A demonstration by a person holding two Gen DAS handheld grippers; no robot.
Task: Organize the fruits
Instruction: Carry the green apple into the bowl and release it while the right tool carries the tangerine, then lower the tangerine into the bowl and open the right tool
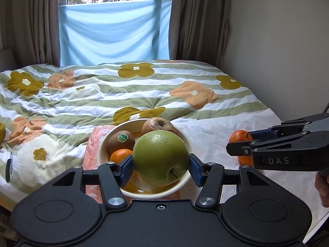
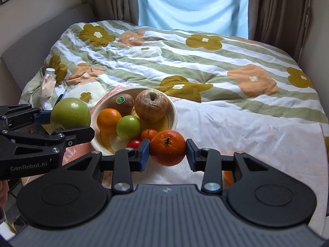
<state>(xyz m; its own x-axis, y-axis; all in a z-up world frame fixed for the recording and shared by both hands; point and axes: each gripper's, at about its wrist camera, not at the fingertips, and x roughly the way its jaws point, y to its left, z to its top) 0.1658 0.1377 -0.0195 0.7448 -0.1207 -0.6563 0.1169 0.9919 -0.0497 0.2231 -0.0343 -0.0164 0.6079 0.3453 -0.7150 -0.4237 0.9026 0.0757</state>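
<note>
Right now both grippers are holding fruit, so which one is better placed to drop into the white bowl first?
Left, probably. The left gripper holds the big green apple right over the round white bowl; the right gripper holds its orange tangerine just off the near rim.

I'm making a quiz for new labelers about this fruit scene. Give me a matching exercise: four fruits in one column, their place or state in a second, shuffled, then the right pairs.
Column 1:
1. large green apple
2. kiwi
3. mandarin
4. wrinkled brown apple

Column 2:
A. in the bowl, shrivelled
B. gripped in the right gripper
C. in the bowl, bearing a green sticker
D. gripped in the left gripper

Pairs: 1-D, 2-C, 3-B, 4-A
</note>
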